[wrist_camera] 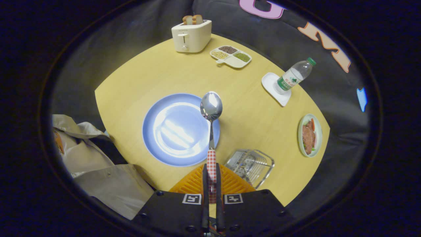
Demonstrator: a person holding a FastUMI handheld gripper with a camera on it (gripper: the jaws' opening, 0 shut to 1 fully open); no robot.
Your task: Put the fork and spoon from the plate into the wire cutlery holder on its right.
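Spoon [211,108] is clamped by its checked handle between the tongs [210,179], both fingers pressing on it, bowl pointing away and raised over the right rim of the blue plate [164,144].

Gripper view, everything placed off the plate: plate sits mid-desk [138,79] and looks bare, no cutlery left lying on it. Wire cutlery holder [250,163] is just right of the plate and nearer the tongs; cannot tell if the fork is already inside, the wires and glare hide it. An orange ribbed mat [190,182] lies under the fingers, touching the holder's near corner. Well beyond the plate: a toaster [191,35] with bread in it and a divided snack dish [231,56]. Far right of the plate: a water bottle [294,75] on a white coaster [273,86], and a small food dish [309,135]. Left of the plate, crumpled beige cloth [95,164] off the desk edge.

Progress, judged: spoon lifted, not yet dropped in. Left: swing right over the holder and release. Fork status unknown.
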